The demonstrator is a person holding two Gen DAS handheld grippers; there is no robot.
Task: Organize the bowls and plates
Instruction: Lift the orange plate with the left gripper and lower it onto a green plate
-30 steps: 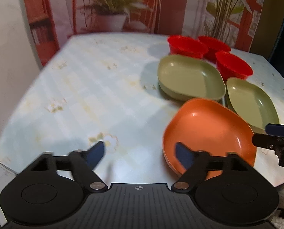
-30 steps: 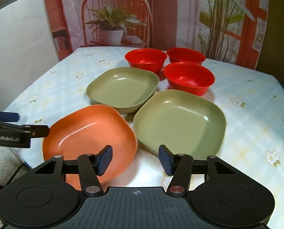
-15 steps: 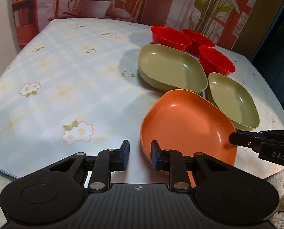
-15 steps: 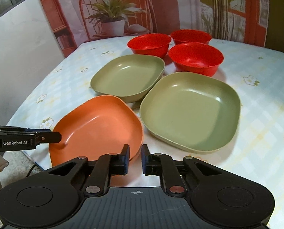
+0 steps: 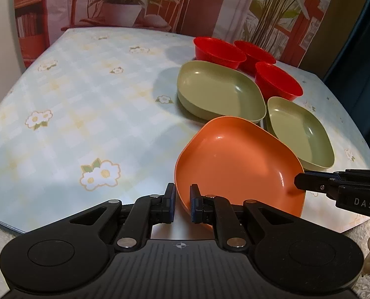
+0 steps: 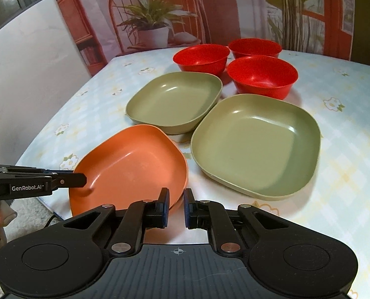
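An orange plate (image 5: 234, 159) (image 6: 130, 164) lies at the table's near edge. My left gripper (image 5: 182, 205) is shut on its left near rim; in the right wrist view that gripper (image 6: 84, 179) reaches in from the left onto the rim. My right gripper (image 6: 176, 209) is shut on the plate's right near rim and shows in the left wrist view (image 5: 297, 182) at the plate's right edge. Behind it lie two green plates (image 6: 172, 99) (image 6: 254, 144) side by side. Three red bowls (image 6: 201, 58) (image 6: 254, 47) (image 6: 262, 77) stand behind those.
The flowered tablecloth (image 5: 85, 99) stretches bare to the left of the dishes. A red chair with a potted plant (image 6: 152, 25) stands behind the table. A white wall (image 6: 23, 74) runs along the left. Fluffy white carpet (image 5: 369, 281) lies below the table's edge.
Both grippers have shut from wide open, each closing on the orange plate's near rim. Both cameras have tilted slightly, and the plate sits closer in both views.
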